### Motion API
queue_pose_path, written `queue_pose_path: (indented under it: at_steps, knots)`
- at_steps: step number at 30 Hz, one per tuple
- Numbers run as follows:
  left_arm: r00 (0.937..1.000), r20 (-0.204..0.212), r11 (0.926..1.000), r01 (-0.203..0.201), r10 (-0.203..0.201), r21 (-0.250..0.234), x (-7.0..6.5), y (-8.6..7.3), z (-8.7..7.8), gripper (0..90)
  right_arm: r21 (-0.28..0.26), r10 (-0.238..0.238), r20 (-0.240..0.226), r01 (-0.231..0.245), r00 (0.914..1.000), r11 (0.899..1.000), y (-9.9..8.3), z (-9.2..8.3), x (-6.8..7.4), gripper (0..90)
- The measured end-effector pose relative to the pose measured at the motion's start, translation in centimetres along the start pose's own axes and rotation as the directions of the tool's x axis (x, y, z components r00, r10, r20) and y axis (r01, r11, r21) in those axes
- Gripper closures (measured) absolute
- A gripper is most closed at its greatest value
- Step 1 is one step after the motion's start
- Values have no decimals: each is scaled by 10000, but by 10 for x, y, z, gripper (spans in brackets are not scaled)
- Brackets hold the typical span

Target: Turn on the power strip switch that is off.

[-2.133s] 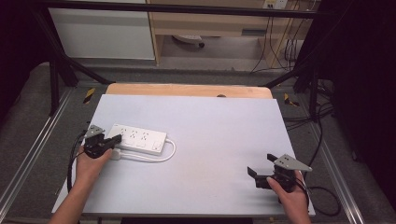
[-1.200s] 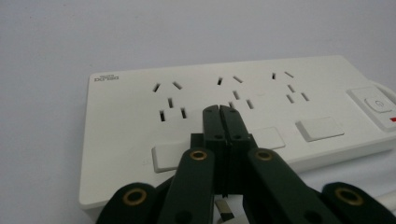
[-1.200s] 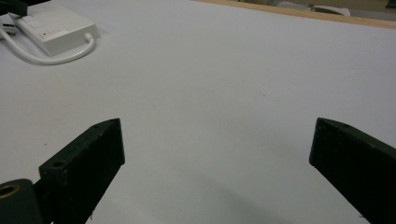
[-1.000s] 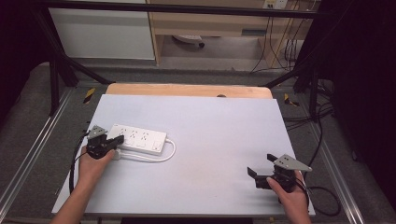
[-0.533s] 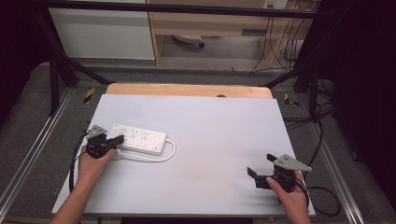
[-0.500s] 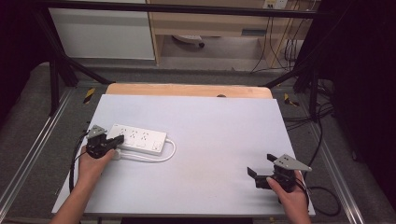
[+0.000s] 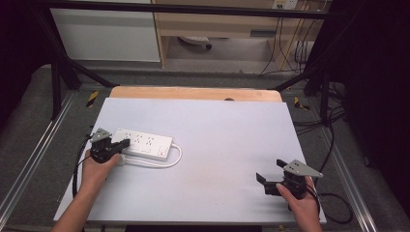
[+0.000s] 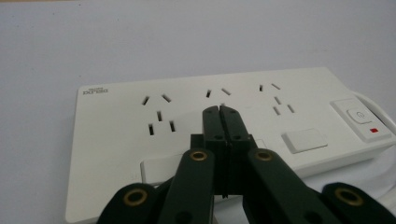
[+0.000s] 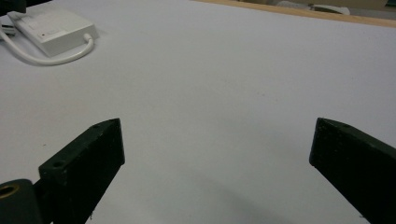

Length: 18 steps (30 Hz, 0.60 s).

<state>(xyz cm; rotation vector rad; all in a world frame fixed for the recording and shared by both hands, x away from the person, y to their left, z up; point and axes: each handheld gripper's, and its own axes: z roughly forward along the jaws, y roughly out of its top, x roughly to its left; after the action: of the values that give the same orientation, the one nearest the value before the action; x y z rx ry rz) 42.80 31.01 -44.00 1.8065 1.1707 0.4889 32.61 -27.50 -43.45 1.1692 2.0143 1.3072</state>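
Clamped tight with nothing between its jaws, my left gripper (image 7: 112,147) sits at the left end of the white power strip (image 7: 143,144) in the high view, tips resting over the strip's near edge; compared with the pictures from 2 seconds and 1 second back, neither hand has shifted and the strip lies in the same spot on the white table (image 7: 217,130), so I read this as a pause with the tip poised over the strip, not a step finished; my right gripper (image 7: 271,180) waits near the table's front right corner, well apart from the strip.

Left gripper view: my 2 jaws meet in 1 closed point (image 8: 220,116) right over the strip's face (image 8: 116,112), between the first 2 socket groups; whether the tip actually touches the plastic I cannot tell; the rocker switch (image 8: 357,115) with its red mark sits at the far end, untouched.

Right gripper view: my jaws stand wide apart and empty over bare table (image 9: 224,93); the strip (image 9: 56,30) and its looped white cord (image 9: 42,58) lie far off at top left.
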Motion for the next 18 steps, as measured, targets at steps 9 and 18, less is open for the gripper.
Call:
queue_pose_path:
  at_steps: [9, 18]
  knots:
    - [10000, 30, 10000, 9, -8, -59, -1, 2, 0, 900, -20, -7, 5, 7, 10000, 10000, 0, 0, 0, 36]
    - [9999, 35, 9999, 119, -119, -110, 1, 2, -2, 900, -21, -9, 3, 9, 10000, 10000, 0, 0, 0, 36]
